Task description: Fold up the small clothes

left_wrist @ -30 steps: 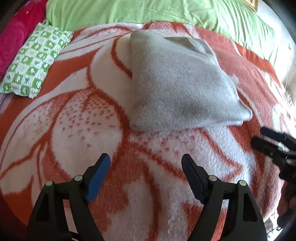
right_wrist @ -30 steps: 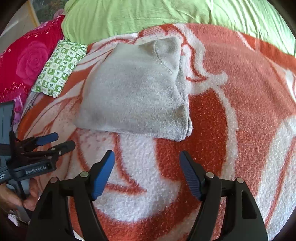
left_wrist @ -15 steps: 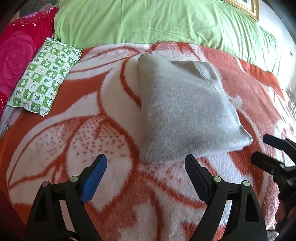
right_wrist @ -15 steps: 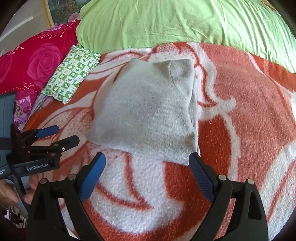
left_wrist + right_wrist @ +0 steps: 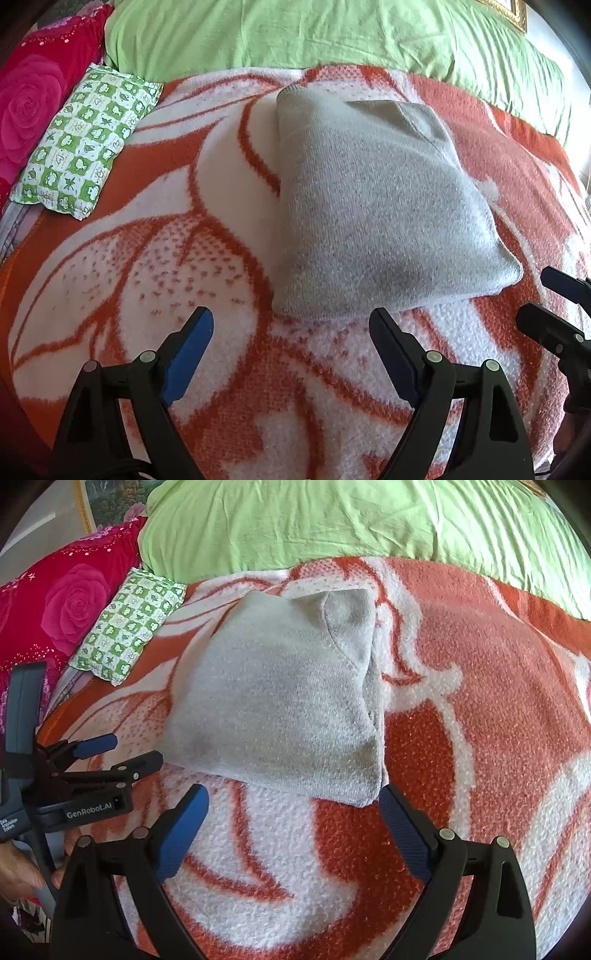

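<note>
A grey knitted garment (image 5: pixel 376 206) lies folded into a compact rectangle on the orange-and-white blanket (image 5: pixel 147 258); it also shows in the right wrist view (image 5: pixel 280 701). My left gripper (image 5: pixel 291 332) is open and empty, just short of the garment's near edge. My right gripper (image 5: pixel 293 808) is open and empty at the garment's near right corner. The left gripper also shows at the left in the right wrist view (image 5: pixel 122 753), and the right gripper's fingers (image 5: pixel 546 314) show at the right in the left wrist view.
A green-and-white checked small pillow (image 5: pixel 85 144) lies at the far left. A pink rose-print pillow (image 5: pixel 29 107) sits beyond it. A light green cover (image 5: pixel 295 33) spans the back of the bed. The blanket (image 5: pixel 498 701) extends to the right.
Both grippers have pulled back and tilted up, so the garment sits lower and nearer the fingertips in each view. The garment has not moved. Both stay open.
</note>
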A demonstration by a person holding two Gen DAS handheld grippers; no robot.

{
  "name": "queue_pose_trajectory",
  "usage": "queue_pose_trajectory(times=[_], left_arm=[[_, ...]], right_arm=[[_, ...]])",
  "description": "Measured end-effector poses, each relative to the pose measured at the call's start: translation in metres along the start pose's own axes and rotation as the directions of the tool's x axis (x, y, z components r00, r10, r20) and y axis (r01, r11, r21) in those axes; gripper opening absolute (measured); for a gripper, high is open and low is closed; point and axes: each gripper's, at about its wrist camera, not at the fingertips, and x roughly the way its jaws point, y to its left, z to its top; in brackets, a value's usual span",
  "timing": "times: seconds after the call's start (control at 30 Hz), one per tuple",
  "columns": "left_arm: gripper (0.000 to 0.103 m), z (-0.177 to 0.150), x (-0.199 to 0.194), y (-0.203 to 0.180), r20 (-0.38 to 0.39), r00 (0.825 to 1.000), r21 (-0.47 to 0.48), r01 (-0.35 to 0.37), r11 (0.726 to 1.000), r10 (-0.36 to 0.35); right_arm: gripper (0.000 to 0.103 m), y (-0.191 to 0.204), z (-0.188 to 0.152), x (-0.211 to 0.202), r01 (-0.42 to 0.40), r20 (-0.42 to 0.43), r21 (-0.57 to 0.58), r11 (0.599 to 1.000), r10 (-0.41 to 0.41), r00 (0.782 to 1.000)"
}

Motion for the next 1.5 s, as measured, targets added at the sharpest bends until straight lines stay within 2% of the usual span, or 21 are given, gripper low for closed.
queue_pose_trajectory(times=[0.77,1.5], left_arm=[[0.087,0.005,0.008,0.0,-0.014,1.0,-0.004,-0.006,1.0,0.006],[0.087,0.001,-0.005,-0.004,0.02,1.0,0.02,-0.006,1.0,0.006]], right_arm=[[0.095,0.001,0.006,0.002,-0.037,0.027,-0.016,0.999,0.037,0.999],[0.095,0.006,0.012,0.001,-0.04,0.039,-0.046,0.998,0.042,0.998]])
